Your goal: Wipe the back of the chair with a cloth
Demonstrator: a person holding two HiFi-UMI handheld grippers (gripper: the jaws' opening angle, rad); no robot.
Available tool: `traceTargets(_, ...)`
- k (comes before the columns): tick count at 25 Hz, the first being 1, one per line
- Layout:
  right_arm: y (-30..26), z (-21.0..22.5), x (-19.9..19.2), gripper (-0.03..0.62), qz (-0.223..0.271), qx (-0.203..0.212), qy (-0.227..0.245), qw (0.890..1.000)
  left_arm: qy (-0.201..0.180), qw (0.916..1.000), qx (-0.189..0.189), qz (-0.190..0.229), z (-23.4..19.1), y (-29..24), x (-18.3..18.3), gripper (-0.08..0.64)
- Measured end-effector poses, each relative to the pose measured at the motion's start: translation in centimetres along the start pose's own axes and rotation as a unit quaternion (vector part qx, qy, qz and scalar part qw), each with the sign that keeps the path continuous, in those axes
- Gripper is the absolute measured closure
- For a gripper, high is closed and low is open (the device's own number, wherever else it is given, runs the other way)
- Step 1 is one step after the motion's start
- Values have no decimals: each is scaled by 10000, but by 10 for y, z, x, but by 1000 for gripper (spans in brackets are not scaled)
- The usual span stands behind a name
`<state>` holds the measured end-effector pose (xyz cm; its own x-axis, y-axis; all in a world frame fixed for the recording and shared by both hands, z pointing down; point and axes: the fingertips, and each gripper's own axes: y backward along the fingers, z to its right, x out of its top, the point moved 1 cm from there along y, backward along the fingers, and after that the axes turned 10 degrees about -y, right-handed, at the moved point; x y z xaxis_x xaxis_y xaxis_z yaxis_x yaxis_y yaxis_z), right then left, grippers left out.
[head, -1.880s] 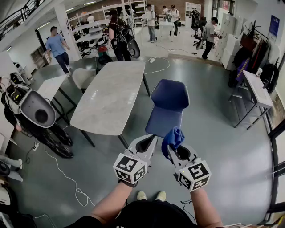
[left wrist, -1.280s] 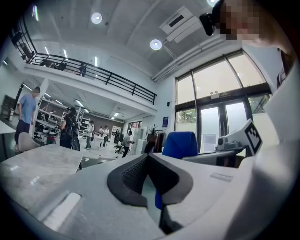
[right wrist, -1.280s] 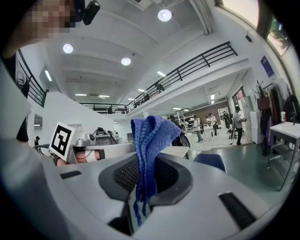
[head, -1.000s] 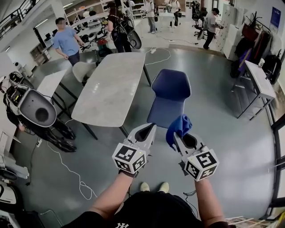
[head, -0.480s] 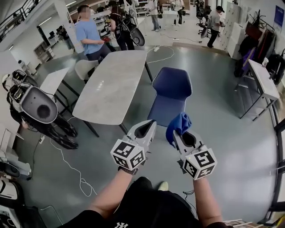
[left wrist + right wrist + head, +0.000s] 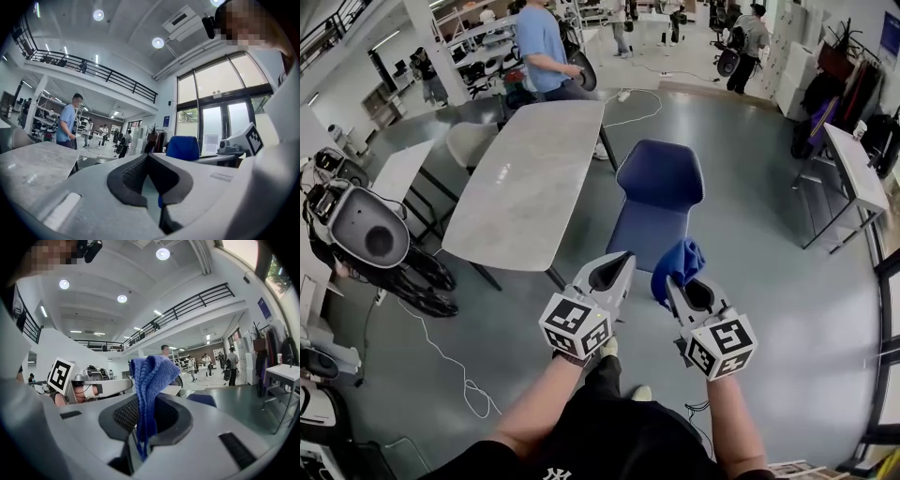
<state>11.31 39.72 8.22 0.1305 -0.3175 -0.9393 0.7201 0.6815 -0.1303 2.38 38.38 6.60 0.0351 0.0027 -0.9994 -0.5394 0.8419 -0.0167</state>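
The wiping hasn't begun, I'd say. The right gripper (image 6: 679, 281) is clenched on a blue cloth (image 6: 678, 263). In the right gripper view the cloth (image 6: 149, 380) is pinched between the jaws, with a bunched fold standing up above them and a thin tail hanging below. The left gripper (image 6: 614, 265) is closed too, its jaws meeting at the tips with nothing between them. Both grippers are held out side by side at about waist height.

The chair (image 6: 659, 200), dark blue with a one-piece shell, stands ahead of the grippers and well apart from them, beside the near corner of a long pale table (image 6: 530, 173). Its back is on the far side from the person, with the seat towards them. The cloth touches nothing but the jaws. So picking up the cloth looks done. What is left, as I judge it, is closing the gap, getting the cloth onto the chair's back and rubbing across it.

The floor (image 6: 769, 309) is smooth grey and shiny, with a white cable (image 6: 441, 370) trailing over it at the left. It is a big open hall with a railed gallery overhead and tall windows. A person in a blue shirt (image 6: 540, 37) stands at the table's far end and others are further back. A white desk (image 6: 853, 183) stands on the right
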Motion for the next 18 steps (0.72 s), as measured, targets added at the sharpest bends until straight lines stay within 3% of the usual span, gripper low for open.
traceTargets(18, -211, 58, 28, 523, -159, -678, 120, 9975, 60, 9984, -568, 54, -190, -117, -25, 551)
